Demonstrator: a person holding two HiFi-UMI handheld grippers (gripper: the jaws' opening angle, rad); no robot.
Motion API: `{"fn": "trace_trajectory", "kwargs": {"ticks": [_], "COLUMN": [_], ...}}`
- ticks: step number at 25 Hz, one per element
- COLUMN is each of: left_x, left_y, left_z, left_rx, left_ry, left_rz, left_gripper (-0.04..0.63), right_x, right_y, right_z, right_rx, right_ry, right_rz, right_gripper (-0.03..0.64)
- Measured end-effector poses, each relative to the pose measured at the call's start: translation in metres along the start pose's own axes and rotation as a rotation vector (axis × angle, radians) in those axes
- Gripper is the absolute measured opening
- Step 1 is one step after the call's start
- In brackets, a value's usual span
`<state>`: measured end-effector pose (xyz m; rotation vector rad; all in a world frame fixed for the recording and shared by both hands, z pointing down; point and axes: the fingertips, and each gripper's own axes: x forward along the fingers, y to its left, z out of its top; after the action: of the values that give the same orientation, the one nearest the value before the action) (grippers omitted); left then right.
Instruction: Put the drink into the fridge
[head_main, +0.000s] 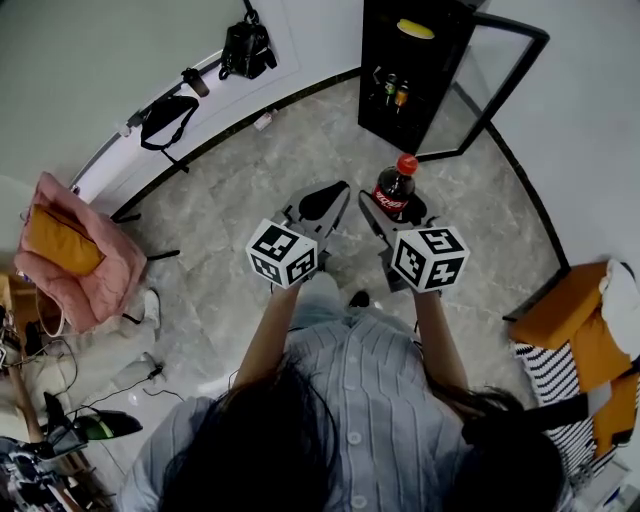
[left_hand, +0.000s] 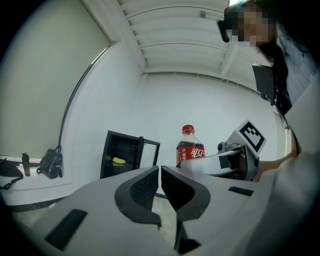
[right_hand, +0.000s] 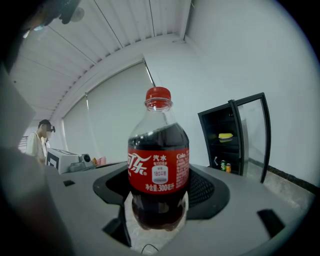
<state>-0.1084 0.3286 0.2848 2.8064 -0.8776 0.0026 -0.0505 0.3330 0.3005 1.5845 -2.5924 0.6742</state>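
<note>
The right gripper (head_main: 400, 213) carries the cola bottle (right_hand: 158, 170) upright, red cap (right_hand: 158, 94) uppermost. Its jaws are spread wide around the lower body and pinch it from both sides, an attitude that keeps the drink steady and ready to stand on a shelf. The left gripper (left_hand: 160, 186) is empty, jaws pressed together, held level beside the right one, probably kept free for the door. The black fridge (head_main: 405, 75) stands ahead on the stone floor (head_main: 250, 190), well apart from the bottle, with its glass door (head_main: 500, 85) swung open, so the approach looks unobstructed. The bottle base is hidden behind the gripper body. The shelf contents, a yellow item (right_hand: 225, 135) above and small containers (right_hand: 225, 166) below, are too small to identify.
</note>
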Motion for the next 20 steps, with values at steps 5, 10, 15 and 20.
{"fn": "trace_trajectory", "kwargs": {"ticks": [5, 10, 15, 20], "left_x": [0.001, 0.007, 0.021, 0.053], "left_y": [-0.009, -0.004, 0.007, 0.021], "left_z": [-0.010, -0.011, -0.010, -0.013], "left_rx": [0.000, 0.014, 0.010, 0.005], "left_ry": [0.027, 0.050, 0.057, 0.071], "left_rz": [-0.003, 0.000, -0.005, -0.034], "left_gripper": [0.009, 0.009, 0.009, 0.009], "right_x": [-0.004, 0.001, 0.012, 0.028], "right_y": [-0.005, -0.014, -0.023, -0.049], "right_z": [-0.004, -0.004, -0.001, 0.006], "right_rx": [0.003, 0.024, 0.022, 0.024], "right_ry": [0.009, 0.010, 0.014, 0.016], "right_rz": [0.004, 0.007, 0.007, -0.014], "right_gripper": [0.296, 0.296, 0.296, 0.296]}}
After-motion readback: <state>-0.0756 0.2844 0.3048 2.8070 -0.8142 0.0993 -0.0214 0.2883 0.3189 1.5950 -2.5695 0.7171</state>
